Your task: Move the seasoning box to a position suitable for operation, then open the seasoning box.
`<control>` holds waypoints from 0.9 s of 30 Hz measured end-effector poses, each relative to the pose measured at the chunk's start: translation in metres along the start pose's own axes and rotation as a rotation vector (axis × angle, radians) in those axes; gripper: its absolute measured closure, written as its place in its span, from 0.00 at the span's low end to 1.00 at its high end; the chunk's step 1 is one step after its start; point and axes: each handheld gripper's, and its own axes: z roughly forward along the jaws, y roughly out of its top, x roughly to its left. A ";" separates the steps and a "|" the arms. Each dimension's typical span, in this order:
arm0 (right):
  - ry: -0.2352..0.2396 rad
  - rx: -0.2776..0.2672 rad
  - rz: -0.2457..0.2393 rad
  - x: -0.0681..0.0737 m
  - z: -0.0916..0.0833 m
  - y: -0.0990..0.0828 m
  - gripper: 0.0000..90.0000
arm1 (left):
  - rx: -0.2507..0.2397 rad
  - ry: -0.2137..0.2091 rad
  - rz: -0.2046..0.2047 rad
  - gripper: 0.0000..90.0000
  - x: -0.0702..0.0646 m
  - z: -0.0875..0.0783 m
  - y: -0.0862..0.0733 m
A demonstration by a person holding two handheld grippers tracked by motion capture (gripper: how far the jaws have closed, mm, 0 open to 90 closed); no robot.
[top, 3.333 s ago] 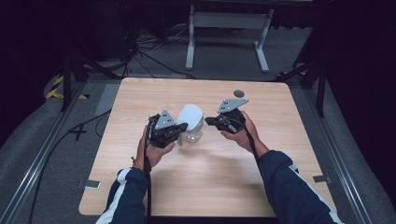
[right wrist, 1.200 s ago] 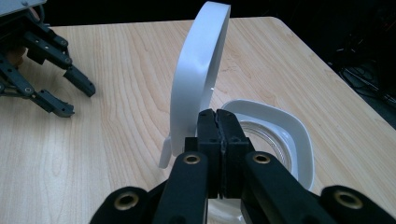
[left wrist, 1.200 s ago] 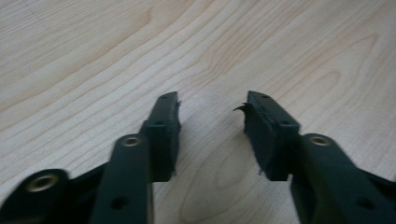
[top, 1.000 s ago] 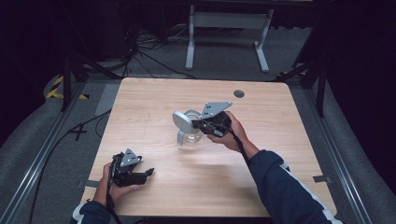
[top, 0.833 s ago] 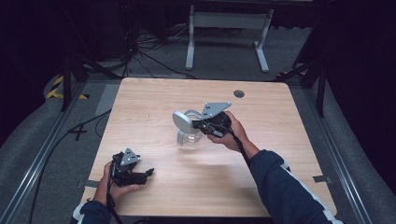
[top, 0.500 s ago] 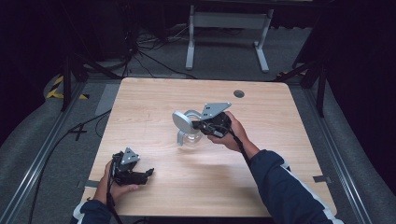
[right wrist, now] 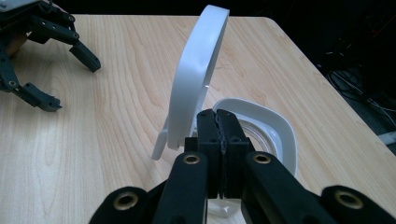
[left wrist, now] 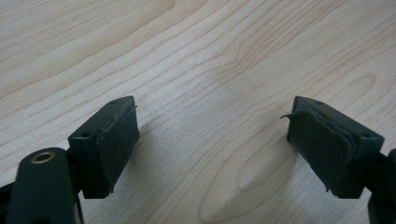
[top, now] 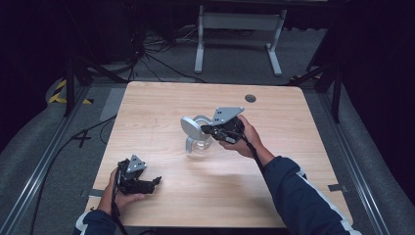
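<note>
A clear container with a white rim stands at the middle of the wooden table. Its white lid is swung up on edge at the container's left side. My right gripper is shut, and its tips lie at the rim beside the lid's base, with no gap between the pads. My left gripper rests near the front left edge, far from the container. Its jaws have just been opening and stand open over bare wood with nothing between them. It also appears in the right gripper view.
The table has a small dark round hole near its far edge. Beyond it are a white metal stand and cables on the grey floor. Rails run along both sides of the table.
Since the earliest frame my left hand has left the container and moved to the front left edge, and the lid has swung up open. Over the last second nothing visibly moved.
</note>
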 end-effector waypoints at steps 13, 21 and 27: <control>-0.043 0.022 0.003 -0.006 -0.043 -0.018 1.00 | 0.004 -0.013 -0.023 0.18 -0.001 0.001 0.000; -0.077 0.070 0.029 -0.010 -0.070 -0.047 0.99 | 0.001 -0.014 -0.005 0.18 0.000 0.001 0.001; -0.100 0.098 0.050 -0.013 -0.089 -0.068 0.99 | 0.000 -0.012 -0.002 0.18 0.001 0.001 0.001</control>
